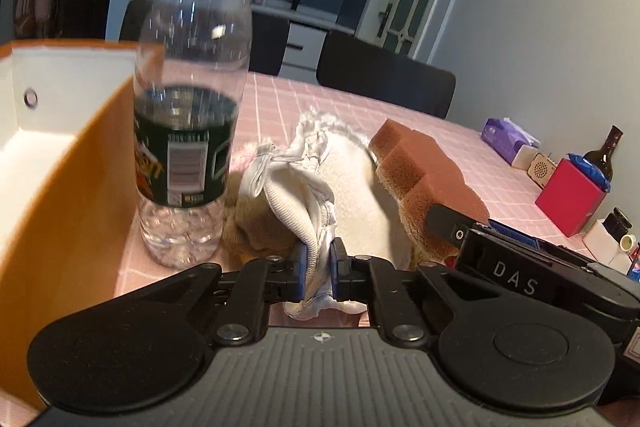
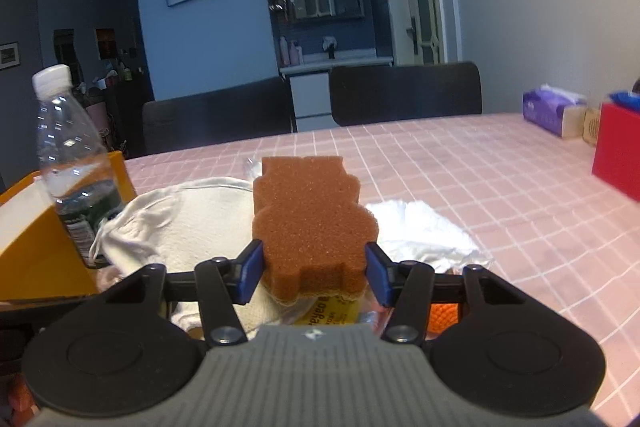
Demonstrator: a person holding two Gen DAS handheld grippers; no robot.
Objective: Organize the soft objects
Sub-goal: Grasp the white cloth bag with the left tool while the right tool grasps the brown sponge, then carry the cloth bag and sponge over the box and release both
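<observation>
My left gripper [image 1: 319, 269] is shut on the edge of a white cloth [image 1: 308, 195], which is bunched up over the pink checked table. The cloth also shows in the right wrist view [image 2: 188, 223]. My right gripper [image 2: 314, 269] is shut on a brown bear-shaped sponge [image 2: 310, 223] and holds it above the cloth. The sponge [image 1: 420, 171] and the right gripper's body appear at the right of the left wrist view. A brown plush piece [image 1: 252, 227] lies under the cloth.
A clear water bottle [image 1: 192, 107] stands just left of the cloth, next to an orange box [image 1: 68, 187] with a white inside. A crinkled white wrapper [image 2: 424, 231] lies right of the sponge. A red box [image 1: 570, 201], a dark bottle, a purple tissue pack [image 1: 506, 139] and black chairs are farther off.
</observation>
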